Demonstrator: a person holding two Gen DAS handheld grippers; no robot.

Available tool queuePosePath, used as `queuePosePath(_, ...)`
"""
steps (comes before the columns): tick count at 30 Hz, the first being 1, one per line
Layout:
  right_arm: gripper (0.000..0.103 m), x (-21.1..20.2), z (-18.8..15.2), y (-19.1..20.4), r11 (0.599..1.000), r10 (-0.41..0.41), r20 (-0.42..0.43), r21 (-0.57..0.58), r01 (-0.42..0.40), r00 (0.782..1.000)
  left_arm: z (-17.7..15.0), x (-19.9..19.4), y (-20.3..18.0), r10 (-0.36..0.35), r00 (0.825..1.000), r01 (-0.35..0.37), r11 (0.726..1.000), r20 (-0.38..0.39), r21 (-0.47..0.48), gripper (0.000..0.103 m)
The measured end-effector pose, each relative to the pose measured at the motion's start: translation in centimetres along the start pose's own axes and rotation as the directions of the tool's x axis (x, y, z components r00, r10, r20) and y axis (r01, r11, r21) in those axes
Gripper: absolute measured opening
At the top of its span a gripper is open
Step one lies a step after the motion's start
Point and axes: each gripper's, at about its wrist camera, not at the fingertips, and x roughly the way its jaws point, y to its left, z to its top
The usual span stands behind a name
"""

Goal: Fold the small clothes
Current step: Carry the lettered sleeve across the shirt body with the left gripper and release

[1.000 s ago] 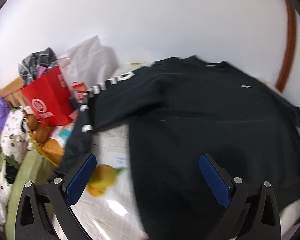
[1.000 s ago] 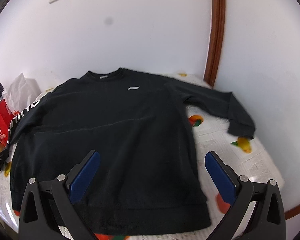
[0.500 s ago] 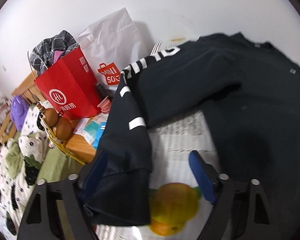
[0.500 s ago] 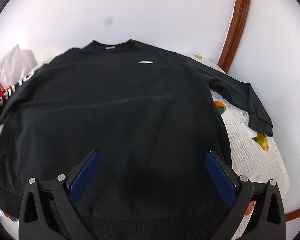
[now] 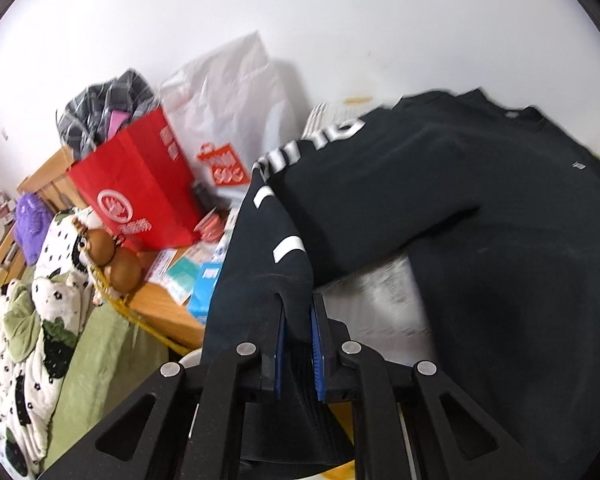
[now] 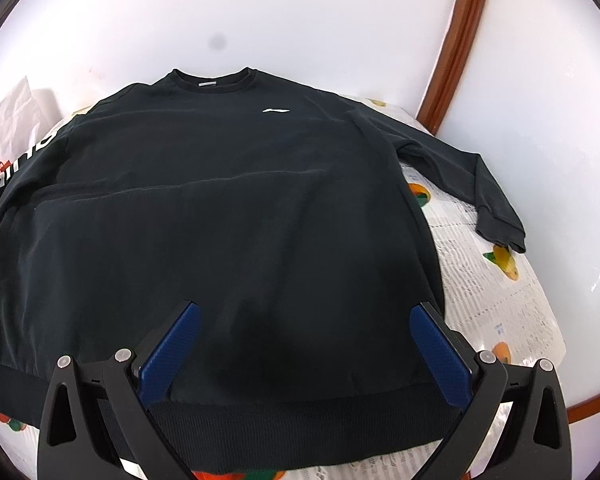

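Nearest us, the left gripper (image 5: 298, 320) is clamped tight on the cuff (image 5: 296, 360) of the black sweatshirt's (image 6: 220, 208) lettered sleeve (image 5: 268, 248), ribbing bunched between the blue pads. The right gripper (image 6: 304, 354) hangs with its jaws spread wide and nothing in them, just above the hem (image 6: 280, 428) at the near edge.

The sweatshirt lies flat, front up, on the fruit-print cloth (image 6: 496, 312), collar toward the far wall, the other sleeve (image 6: 460, 176) stretched out to the right.

Further off on the left: cartons and papers on a wooden ledge (image 5: 160, 304), a red paper bag (image 5: 140, 192), a white shopping bag (image 5: 228, 96).

The danger, as I read it: that sleeve drapes off the left edge, right beside the clutter. Swing it across too low and it could drag those cartons. Pull hard with the body unpinned, and the whole sweatshirt may slide and wrinkle. Only the cuff is pinched, so it could slip free mid-fold.
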Motion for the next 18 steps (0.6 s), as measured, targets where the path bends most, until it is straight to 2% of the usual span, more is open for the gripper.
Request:
queuePosePath(4,0.103,-0.2,0.0,-1.2,1.000,0.003,0.005,0.002,-0.003,1.000,1.6,-2.2,-2.2,-0.090,0.995,0.090,0.996,0.036,0.015,0.011)
queuePosePath(10,0.103,0.0,1.0,-4.3,0.998,0.052,0.043,0.034,-0.054,0.998,4.3,-5.2,-7.6,-0.165,0.983,0.160,0.985,0.083,0.060,0.011)
queuePosePath(15,0.102,1.1,2.5,-7.3,0.993,0.098,0.060,0.053,-0.101,0.993,6.5,-7.9,-12.8,-0.182,0.973,0.167,0.979,0.139,0.114,0.011)
queuePosePath(18,0.101,1.6,3.3,-8.6,0.992,0.122,0.066,0.029,-0.124,0.990,7.9,-8.9,-15.6,-0.215,0.965,0.197,0.973,0.152,0.124,0.011)
